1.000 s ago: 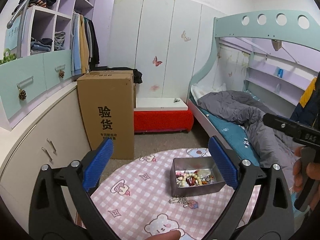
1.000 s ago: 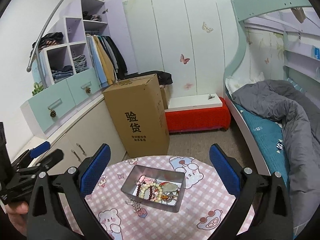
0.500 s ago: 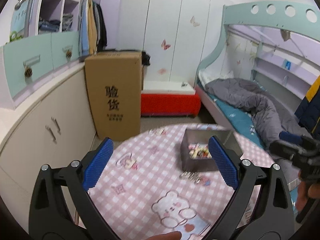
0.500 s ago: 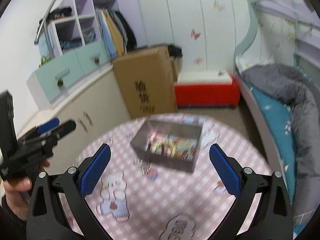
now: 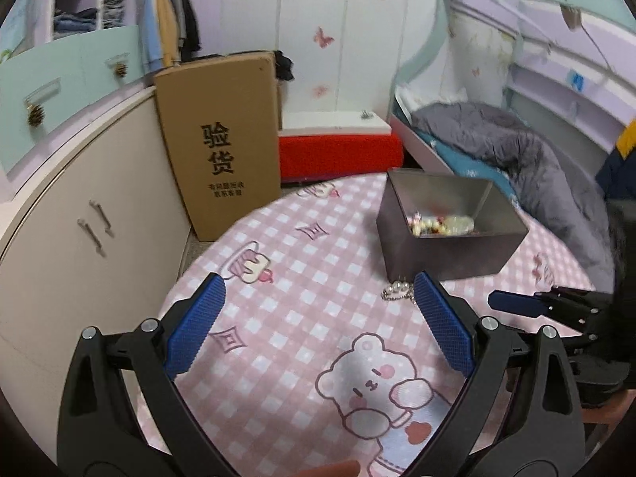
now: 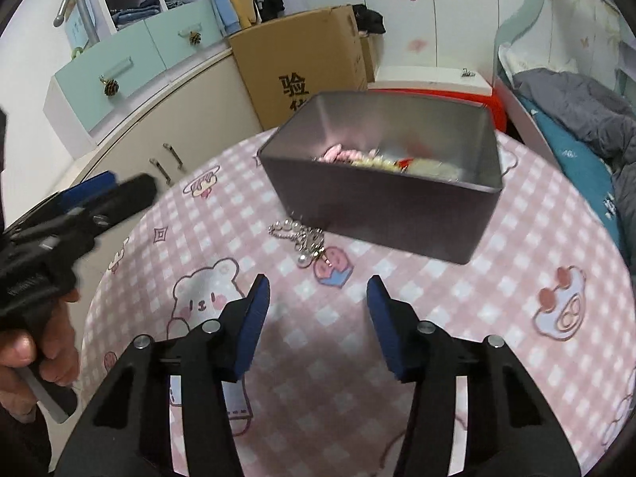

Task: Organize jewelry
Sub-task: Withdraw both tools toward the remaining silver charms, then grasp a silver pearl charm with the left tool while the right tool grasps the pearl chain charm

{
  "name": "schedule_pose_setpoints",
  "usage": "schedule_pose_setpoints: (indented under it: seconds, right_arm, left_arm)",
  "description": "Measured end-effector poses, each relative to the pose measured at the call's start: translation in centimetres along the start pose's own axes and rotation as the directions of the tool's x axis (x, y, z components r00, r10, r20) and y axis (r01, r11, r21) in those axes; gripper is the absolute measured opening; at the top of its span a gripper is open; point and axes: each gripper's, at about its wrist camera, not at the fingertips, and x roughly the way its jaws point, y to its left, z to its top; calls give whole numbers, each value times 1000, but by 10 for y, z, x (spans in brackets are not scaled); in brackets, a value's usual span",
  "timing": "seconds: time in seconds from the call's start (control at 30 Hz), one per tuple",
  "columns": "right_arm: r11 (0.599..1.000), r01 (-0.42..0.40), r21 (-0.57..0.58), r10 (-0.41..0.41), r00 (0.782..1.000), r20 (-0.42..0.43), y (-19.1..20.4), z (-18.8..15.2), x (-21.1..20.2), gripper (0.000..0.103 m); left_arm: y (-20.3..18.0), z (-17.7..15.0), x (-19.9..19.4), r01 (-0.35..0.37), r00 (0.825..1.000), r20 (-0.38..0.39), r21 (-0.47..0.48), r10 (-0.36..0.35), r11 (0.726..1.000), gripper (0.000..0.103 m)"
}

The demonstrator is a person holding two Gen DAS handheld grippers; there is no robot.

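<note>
Jewelry chain (image 6: 304, 238) lies on the checked surface (image 6: 457, 298) against the metal tin (image 6: 381, 202), just ahead of the closing, empty right tool (image 6: 316, 298), nearer than the wide-open left tool (image 5: 318, 318).

Around me: white wall panels (image 5: 349, 31) with butterfly stickers, a curved cream cabinet (image 5: 79, 218), a tall cardboard box (image 5: 222, 139), a red bench (image 5: 338, 155), and a bunk bed (image 5: 516, 151) with grey bedding.
</note>
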Motion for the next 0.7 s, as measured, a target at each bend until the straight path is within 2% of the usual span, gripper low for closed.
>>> schedule_pose_setpoints:
  seconds: [0.23, 0.37, 0.4, 0.43, 0.47, 0.5, 0.53, 0.57, 0.6, 0.7]
  right_arm:
    - [1000, 14, 22, -14, 1000, -4, -9, -4, -4, 48]
    - [1000, 4, 8, -4, 1000, -15, -9, -5, 0, 48]
    - [1000, -8, -5, 7, 1000, -19, -7, -5, 3, 48]
    - [1000, -11, -12, 11, 1000, -23, -5, -5, 5, 48]
    - [1000, -16, -17, 15, 999, -29, -3, -5, 7, 48]
    - [1000, -21, -19, 20, 999, -32, -2, -6, 9, 48]
    - [1000, -21, -20, 20, 999, -32, -1, -6, 11, 48]
    - [1000, -23, -21, 22, 999, -32, 1, -6, 12, 48]
    - [1000, -23, -20, 23, 999, -31, 1, -5, 12, 48]
    - [999, -22, -25, 22, 999, -26, 3, -5, 13, 48]
  left_arm:
    - [-25, -3, 57, 64, 992, -113, 127, -49, 990, 94]
    - [-33, -2, 79, 107, 985, -154, 147, -84, 983, 92]
    - [-34, -2, 82, 123, 982, -162, 143, -99, 982, 82]
    - [-35, -3, 87, 171, 971, -187, 128, -145, 977, 60]
    - [-34, -4, 92, 211, 960, -209, 107, -185, 972, 49]
    - [-34, -6, 93, 226, 959, -198, 94, -204, 970, 46]
    - [-33, -5, 94, 239, 955, -201, 92, -217, 967, 36]
    - [-32, -5, 94, 249, 953, -201, 87, -228, 965, 26]
    - [-28, -6, 94, 270, 946, -208, 69, -251, 961, 11]
    - [-17, -11, 92, 293, 937, -203, 18, -283, 956, 9]
